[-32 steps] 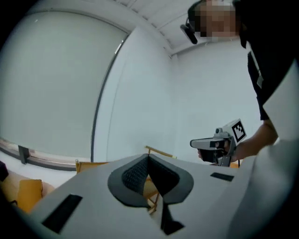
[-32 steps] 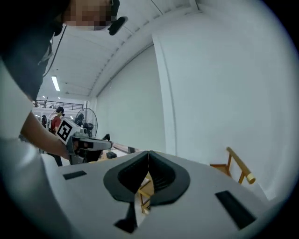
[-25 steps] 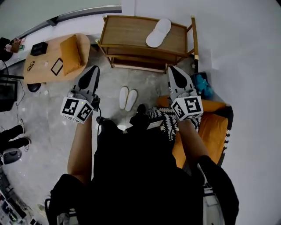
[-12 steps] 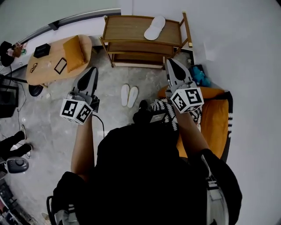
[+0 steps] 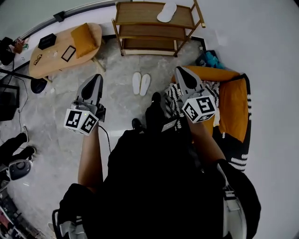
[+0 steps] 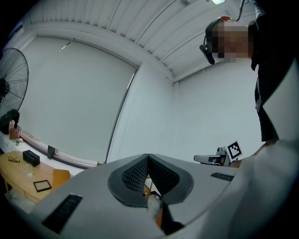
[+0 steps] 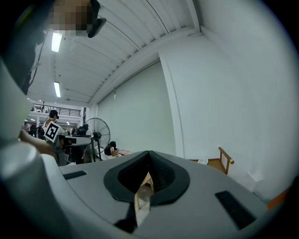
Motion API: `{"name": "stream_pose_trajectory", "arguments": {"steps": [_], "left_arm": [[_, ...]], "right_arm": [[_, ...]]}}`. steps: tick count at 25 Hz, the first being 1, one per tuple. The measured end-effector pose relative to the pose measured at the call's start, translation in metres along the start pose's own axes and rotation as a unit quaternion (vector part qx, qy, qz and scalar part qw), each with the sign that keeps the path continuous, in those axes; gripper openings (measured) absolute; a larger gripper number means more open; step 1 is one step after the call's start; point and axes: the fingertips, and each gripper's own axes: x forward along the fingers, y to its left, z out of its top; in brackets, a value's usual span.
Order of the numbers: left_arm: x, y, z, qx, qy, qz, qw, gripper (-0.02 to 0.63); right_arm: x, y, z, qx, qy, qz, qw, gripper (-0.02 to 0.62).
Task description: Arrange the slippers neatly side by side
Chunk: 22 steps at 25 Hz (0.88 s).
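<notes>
Carrying the left gripper (image 5: 96,77) at 9 o'clock and the right gripper (image 5: 179,71) at 3 o'clock, both level and pointed ahead, jaws pressed together on nothing; probably just parked that way, no grip being called for yet. Looking down on the white floor slippers (image 5: 140,83) at 12 o'clock, between the two tips and short of the wooden shelf rack (image 5: 154,31); already paired, touching along their length, toes the same way, so seemingly little left to do there. Noting a second white pair (image 5: 167,11) on the rack's top shelf, clipped by the frame's upper edge; cannot tell whether lined up or overlapping. Finding no slipper in either gripper view, only walls, ceiling and a standing fan (image 7: 96,131). Hidden under the dark torso (image 5: 154,177): the floor from 5 to 7 o'clock; half covered at 3 o'clock, an orange low chair (image 5: 231,102) with a zigzag cushion (image 5: 172,93).
</notes>
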Motion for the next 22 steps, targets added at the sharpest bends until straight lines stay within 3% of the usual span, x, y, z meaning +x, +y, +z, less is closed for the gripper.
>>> {"name": "stream_pose_trajectory", "arguments": {"steps": [5,11,15,22], "left_arm": [[-0.029,-0.039,-0.005,0.005,-0.008,-0.019,0.9998,0.015],[-0.06,-0.085,-0.001,0.013,-0.018,-0.011,0.9997,0.015],[-0.076,-0.131,-0.014,0.006,-0.008,-0.011,0.9999,0.015],[-0.089,-0.227,-0.051,0.017,0.023,-0.032,0.9991,0.015]], "right_arm": [[-0.038,0.022,-0.004,-0.012,0.002,0.007,1.0,0.032],[-0.078,0.033,0.0,0.001,-0.011,0.021,1.0,0.032],[-0.126,0.035,-0.002,0.001,-0.012,0.024,1.0,0.032],[-0.216,0.032,-0.04,0.02,0.005,0.019,1.0,0.032]]}}
